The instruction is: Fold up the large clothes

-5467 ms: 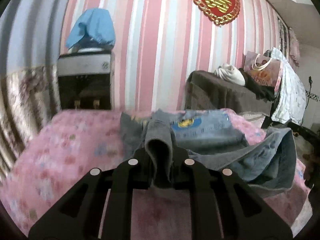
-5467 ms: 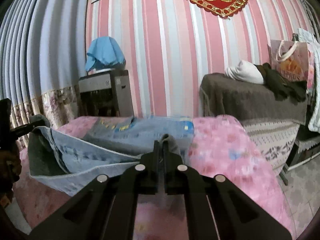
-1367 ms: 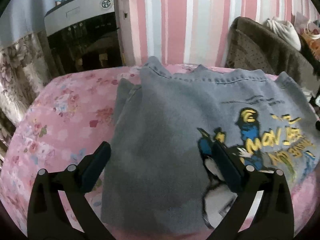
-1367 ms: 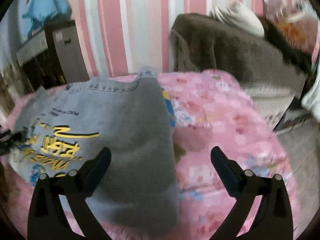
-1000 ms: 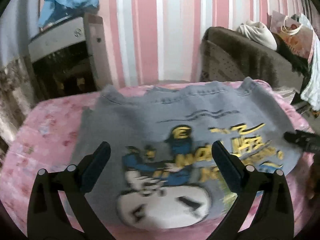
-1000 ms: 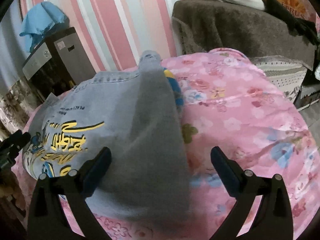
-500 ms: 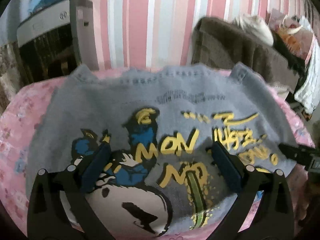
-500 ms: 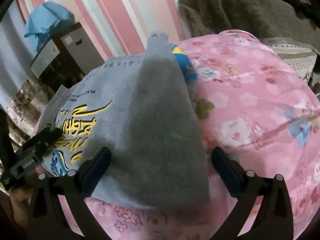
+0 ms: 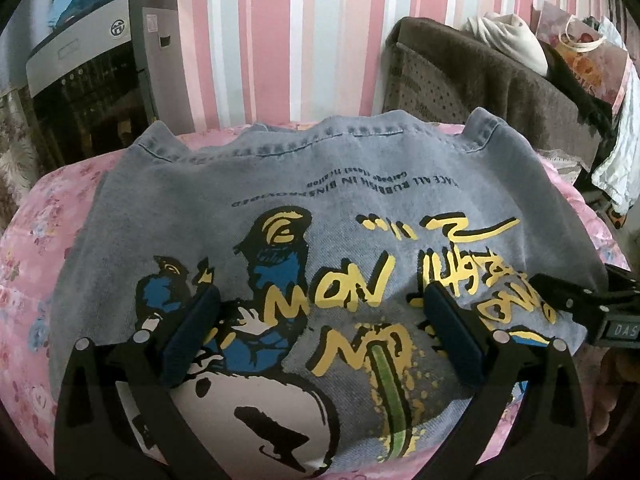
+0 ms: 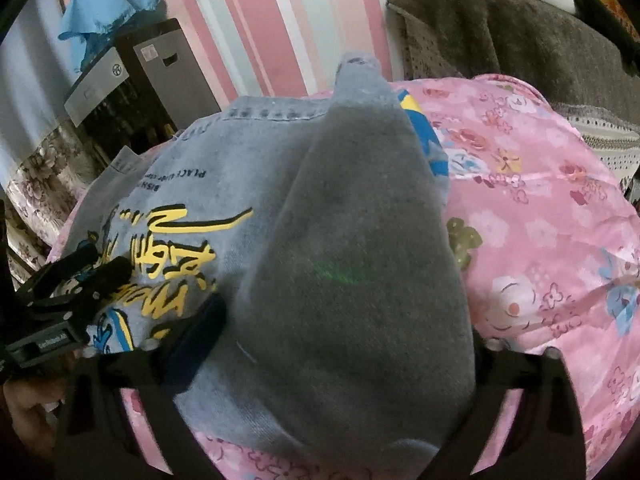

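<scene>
My denim jacket [image 9: 280,208] lies folded, print side up, on the pink floral bedspread [image 9: 52,216], filling the middle of the left wrist frame. Its stitched hem runs across the upper middle of that frame, so the long axis of the folded shape lies left to right, crosswise to my left fingers. The yellow lettering and blue cartoon figure read upside down from here.

My left gripper [image 9: 320,316] sits at the lower centre of its frame, over the printed panel. Its jaws are spread wide and grip nothing; the dark blue pads [image 9: 192,336] stand apart on either side of the artwork, close above the cloth. I cannot tell whether they touch it.

In the right wrist frame, a plain grey flap of the same jacket [image 10: 352,264] fills the centre, running from the lower middle up toward a point at the upper centre. Bare bedspread [image 10: 552,216] fills the right side. My right gripper [image 10: 344,332] is also spread wide and empty, straddling that flap; the flap covers most of its right finger. My left gripper [image 10: 68,280] shows at the left edge of this frame.

I judge the right hand nearer to the right end of the fold, the left nearer the middle.
</scene>
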The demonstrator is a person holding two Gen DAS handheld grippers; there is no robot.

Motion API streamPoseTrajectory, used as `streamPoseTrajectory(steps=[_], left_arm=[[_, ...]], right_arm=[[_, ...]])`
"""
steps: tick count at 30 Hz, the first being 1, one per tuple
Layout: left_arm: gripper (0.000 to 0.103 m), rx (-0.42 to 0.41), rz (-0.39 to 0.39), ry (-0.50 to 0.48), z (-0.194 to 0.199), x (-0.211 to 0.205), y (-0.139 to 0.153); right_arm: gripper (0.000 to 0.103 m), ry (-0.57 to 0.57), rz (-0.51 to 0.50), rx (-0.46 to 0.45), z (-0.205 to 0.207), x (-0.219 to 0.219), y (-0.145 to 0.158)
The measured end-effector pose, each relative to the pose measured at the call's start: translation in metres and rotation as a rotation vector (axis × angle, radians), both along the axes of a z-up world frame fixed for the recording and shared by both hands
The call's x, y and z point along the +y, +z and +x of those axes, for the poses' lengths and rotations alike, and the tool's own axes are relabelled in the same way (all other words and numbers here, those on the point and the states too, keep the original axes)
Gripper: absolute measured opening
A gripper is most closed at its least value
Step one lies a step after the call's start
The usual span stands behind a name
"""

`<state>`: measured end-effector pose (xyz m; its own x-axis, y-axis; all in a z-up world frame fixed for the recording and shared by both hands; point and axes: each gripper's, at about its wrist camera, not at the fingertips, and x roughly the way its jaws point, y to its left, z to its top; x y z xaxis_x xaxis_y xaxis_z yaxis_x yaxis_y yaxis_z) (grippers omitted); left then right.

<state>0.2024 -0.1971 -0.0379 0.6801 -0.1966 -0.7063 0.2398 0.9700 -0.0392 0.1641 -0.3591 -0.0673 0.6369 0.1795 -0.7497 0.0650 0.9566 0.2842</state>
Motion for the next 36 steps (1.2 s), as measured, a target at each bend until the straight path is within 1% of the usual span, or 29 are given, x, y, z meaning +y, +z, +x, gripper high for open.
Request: streamPoseTrajectory(steps=[2, 4, 5, 9, 10, 12, 16, 18, 20, 23, 24, 25, 26, 28, 30, 32, 34, 35, 36], left_arm=[[0.1, 0.0, 0.004, 0.0, -0.001, 0.0, 0.0], [0.1, 0.0, 0.003, 0.001, -0.001, 0.0, 0.0], [0.1, 0.0, 0.001, 0.001, -0.001, 0.0, 0.0], [0.1, 0.004, 0.012, 0.001, -0.001, -0.001, -0.001], [0.1, 0.007, 0.016, 0.002, 0.0, -0.002, -0.001], [0.1, 0.014, 0.029, 0.004, 0.001, -0.003, -0.002], [0.1, 0.02, 0.046, 0.006, 0.002, -0.006, -0.004], [0.1, 0.022, 0.044, 0.005, 0.002, -0.006, -0.004], [0.1, 0.025, 0.034, 0.003, 0.003, -0.005, -0.004], [0.1, 0.021, -0.021, -0.007, 0.002, 0.003, -0.001], [0.1, 0.015, -0.063, -0.025, 0.0, 0.01, 0.001], [0.1, 0.021, -0.102, -0.035, 0.001, 0.019, 0.005], [0.1, 0.022, -0.137, -0.024, 0.002, 0.031, 0.012], [0.1, -0.021, -0.221, 0.025, 0.001, 0.06, 0.032], [0.1, -0.077, -0.277, 0.085, -0.002, 0.095, 0.054], [0.1, -0.108, -0.283, 0.13, -0.004, 0.125, 0.067], [0.1, -0.105, -0.286, 0.165, -0.003, 0.146, 0.066], [0.1, -0.089, -0.296, 0.176, 0.001, 0.156, 0.063], [0.1, -0.066, -0.321, 0.191, 0.006, 0.167, 0.056]], right_arm=[[0.063, -0.011, 0.005, -0.02, -0.002, 0.001, 0.002], [0.06, -0.017, 0.025, -0.03, -0.003, -0.001, 0.002], [0.057, -0.02, 0.034, -0.037, -0.003, -0.002, 0.003], [0.044, -0.035, 0.086, -0.104, -0.007, -0.008, 0.01], [0.042, -0.037, 0.096, -0.119, -0.008, -0.009, 0.012], [0.035, -0.041, 0.104, -0.141, -0.01, -0.007, 0.018], [0.028, -0.022, 0.18, -0.218, -0.013, -0.003, 0.046], [0.025, 0.001, 0.185, -0.253, -0.014, 0.007, 0.064], [0.025, 0.018, 0.197, -0.276, -0.013, 0.018, 0.077], [0.023, 0.024, 0.234, -0.308, -0.01, 0.031, 0.092], [0.023, 0.028, 0.243, -0.316, -0.009, 0.037, 0.096], [0.023, 0.03, 0.234, -0.328, -0.007, 0.045, 0.103], [0.023, 0.05, 0.208, -0.336, -0.005, 0.057, 0.109], [0.023, 0.082, 0.174, -0.338, 0.001, 0.08, 0.114], [0.023, 0.124, 0.164, -0.333, 0.005, 0.103, 0.113], [0.023, 0.164, 0.141, -0.326, 0.008, 0.126, 0.109], [0.022, 0.202, 0.097, -0.306, 0.014, 0.155, 0.097], [0.022, 0.22, 0.076, -0.294, 0.017, 0.165, 0.09], [0.022, 0.243, 0.05, -0.267, 0.022, 0.178, 0.075]])
